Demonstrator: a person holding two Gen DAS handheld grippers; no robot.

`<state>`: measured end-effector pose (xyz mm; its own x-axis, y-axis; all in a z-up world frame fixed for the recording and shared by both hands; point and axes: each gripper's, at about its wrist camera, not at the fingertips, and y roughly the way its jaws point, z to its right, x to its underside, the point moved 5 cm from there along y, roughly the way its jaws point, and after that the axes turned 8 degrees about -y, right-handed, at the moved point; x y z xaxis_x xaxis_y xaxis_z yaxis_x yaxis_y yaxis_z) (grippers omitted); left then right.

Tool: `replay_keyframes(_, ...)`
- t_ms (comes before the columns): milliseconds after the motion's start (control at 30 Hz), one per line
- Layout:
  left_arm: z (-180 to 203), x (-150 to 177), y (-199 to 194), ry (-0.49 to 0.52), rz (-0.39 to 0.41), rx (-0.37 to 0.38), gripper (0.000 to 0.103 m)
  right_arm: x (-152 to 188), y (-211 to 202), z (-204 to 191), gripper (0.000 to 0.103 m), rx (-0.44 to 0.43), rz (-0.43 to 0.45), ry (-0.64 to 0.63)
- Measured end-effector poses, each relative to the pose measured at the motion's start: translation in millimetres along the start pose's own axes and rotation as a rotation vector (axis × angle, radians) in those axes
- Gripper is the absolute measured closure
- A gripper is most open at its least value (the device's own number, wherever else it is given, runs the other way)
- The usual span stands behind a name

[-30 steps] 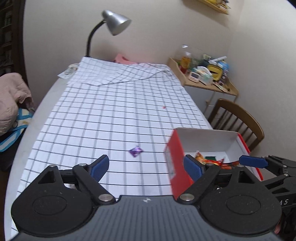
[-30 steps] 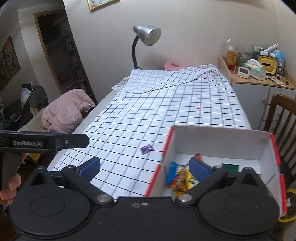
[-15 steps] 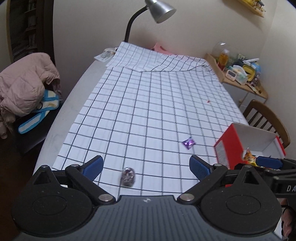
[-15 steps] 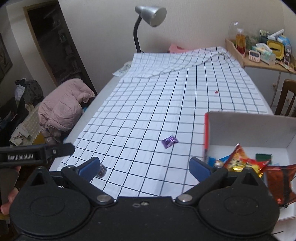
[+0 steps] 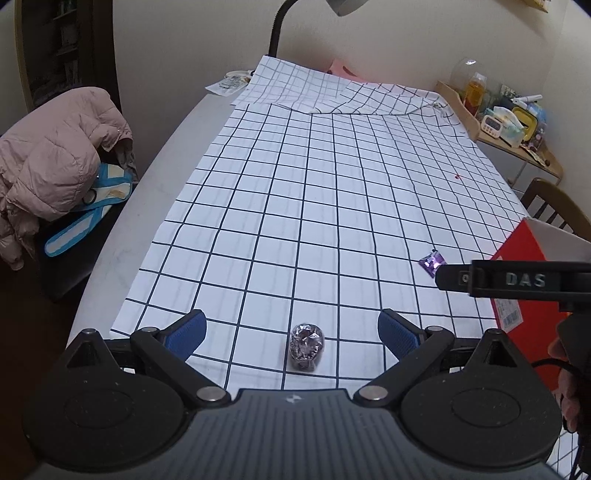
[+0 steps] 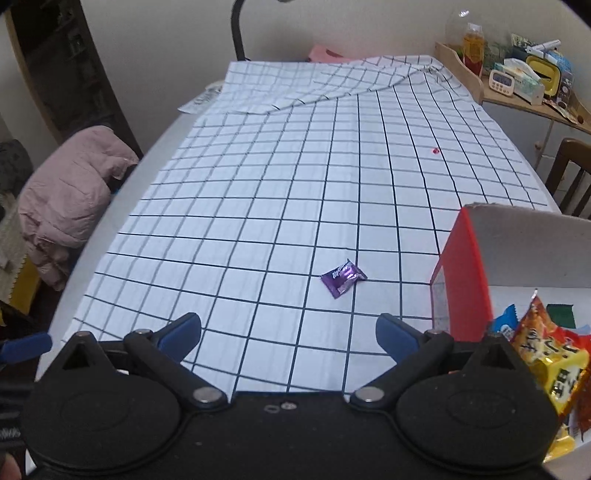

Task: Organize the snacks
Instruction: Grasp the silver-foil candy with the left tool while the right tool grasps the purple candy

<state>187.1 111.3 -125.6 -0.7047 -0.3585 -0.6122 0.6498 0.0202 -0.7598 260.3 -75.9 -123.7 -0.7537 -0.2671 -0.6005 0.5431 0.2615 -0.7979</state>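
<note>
Holding a two-finger gripper in each hand, you leaned over a long table (image 5: 155, 206) covered by a white cloth (image 5: 332, 192) with a dark grid. Your left gripper (image 5: 291, 332) had its blue-padded fingers spread wide, pinching nothing; a small foil-wrapped sweet (image 5: 306, 350) lay on the cloth between the fingertips, touching neither pad. Your right gripper (image 6: 288, 330) was likewise spread wide and empty. In the right wrist view, a purple wrapped candy (image 6: 343, 277) lay on the cloth at about twelve o'clock from that gripper, ahead of the fingertips and apart from them. At about three o'clock stood an open box (image 6: 463, 266), red outside and white inside, resting on the cloth; inside it lay several snack packets (image 6: 546, 354), orange, yellow, blue and dark green. In the left wrist view, the same purple candy (image 5: 431, 261) sat at roughly two o'clock, just beside the tip of your other gripper's black finger. At nine o'clock, off the table's edge, a pink padded jacket (image 5: 51, 155) was heaped over a chair. At the far end, the cloth was folded back on itself, near the black stem of a lamp (image 5: 277, 29).
</note>
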Motion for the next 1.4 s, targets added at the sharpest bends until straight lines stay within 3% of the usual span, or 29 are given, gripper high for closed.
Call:
replay_keyframes(267,-3,8,31,-0.005,-0.040,0.001,0.003,-1,47,10,0.009,0.084,-0.060,0.033)
replay_keyframes(400,0,13,43,0.003,-0.053,0.000,0.004,-4,64,14,0.021,0.113,-0.073,0.054)
replay_keyframes(533,0,16,49,-0.005,-0.055,0.000,0.005,-6,77,23,0.025,0.150,-0.085,0.092)
replay_keyframes(733,0,24,57,-0.005,-0.084,-0.004,0.036,-7,91,35,0.030,0.206,-0.091,0.129)
replay_keyframes(800,1,26,59,0.001,-0.087,-0.003,0.040,-9,93,34,0.030,0.213,-0.085,0.118)
replay_keyframes(1100,2,26,63,0.001,-0.102,-0.013,0.061,-14,92,23,0.069,0.190,-0.042,0.018)
replay_keyframes(1167,0,25,65,-0.005,-0.112,-0.009,0.070,-13,91,21,0.074,0.184,-0.040,0.008)
replay_keyframes(1333,-1,25,65,-0.015,-0.120,-0.004,0.075,-9,86,22,0.083,0.164,-0.034,-0.006)
replay_keyframes(1400,-2,25,64,-0.026,-0.125,0.000,0.076,-6,82,23,0.091,0.158,-0.033,-0.010)
